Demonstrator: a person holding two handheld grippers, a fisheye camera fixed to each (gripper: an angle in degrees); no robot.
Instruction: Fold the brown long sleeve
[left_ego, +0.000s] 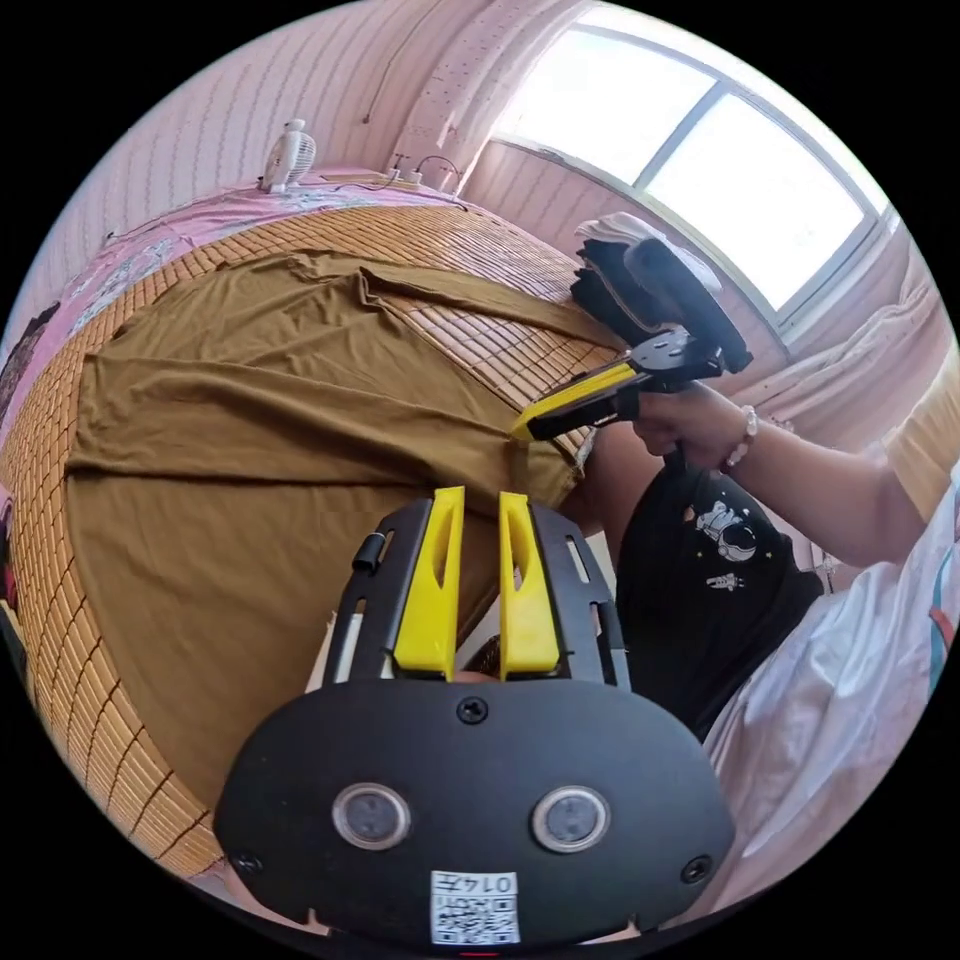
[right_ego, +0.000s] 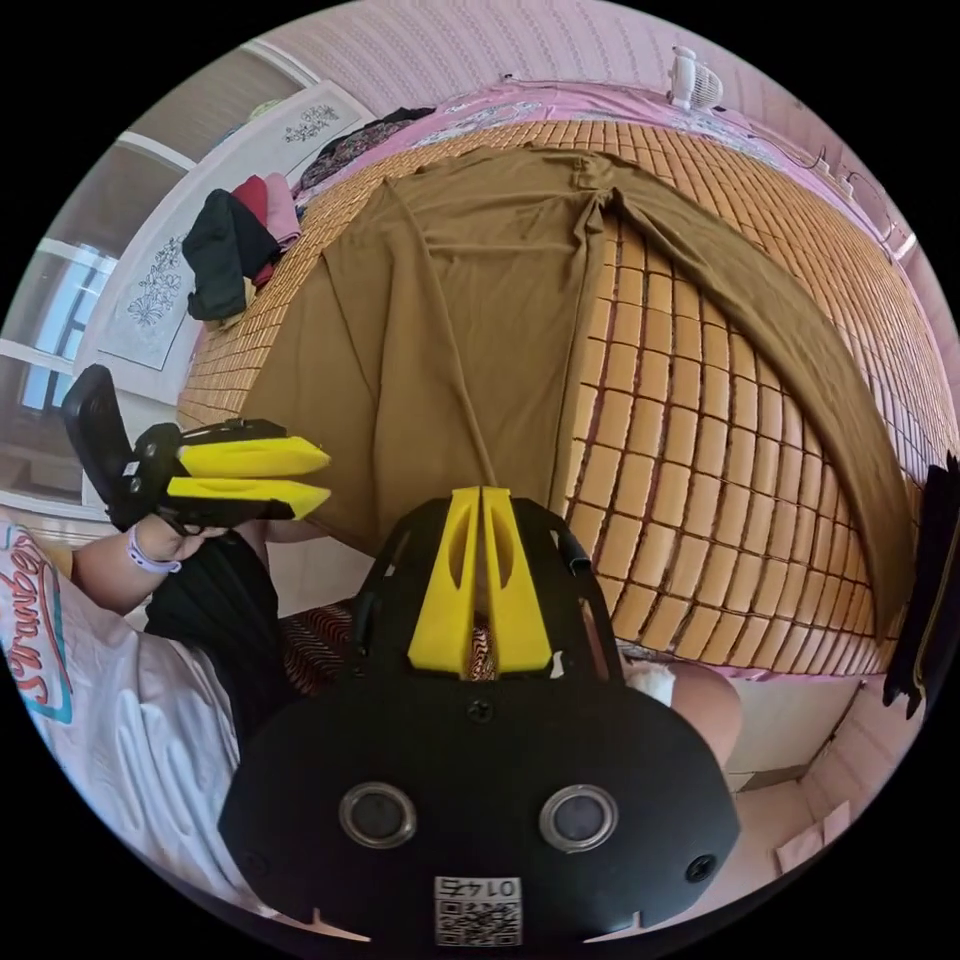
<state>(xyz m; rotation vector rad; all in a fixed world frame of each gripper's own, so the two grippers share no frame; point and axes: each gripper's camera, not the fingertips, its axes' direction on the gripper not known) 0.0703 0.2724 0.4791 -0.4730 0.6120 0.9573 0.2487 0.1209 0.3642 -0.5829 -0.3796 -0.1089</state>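
Brown long sleeve (right_ego: 470, 290) lies spread over the bed's bamboo mat (right_ego: 720, 420) just ahead of both fingers, right gripper (right_ego: 482, 492) pinched closed at its hem, left gripper (left_ego: 482, 497) slightly apart, empty

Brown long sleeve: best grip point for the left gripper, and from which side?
Take the brown long sleeve at its near hem, where it hangs over the mat edge. Bring the left gripper in from the bed's near side; cloth further in lies flat on the mat.
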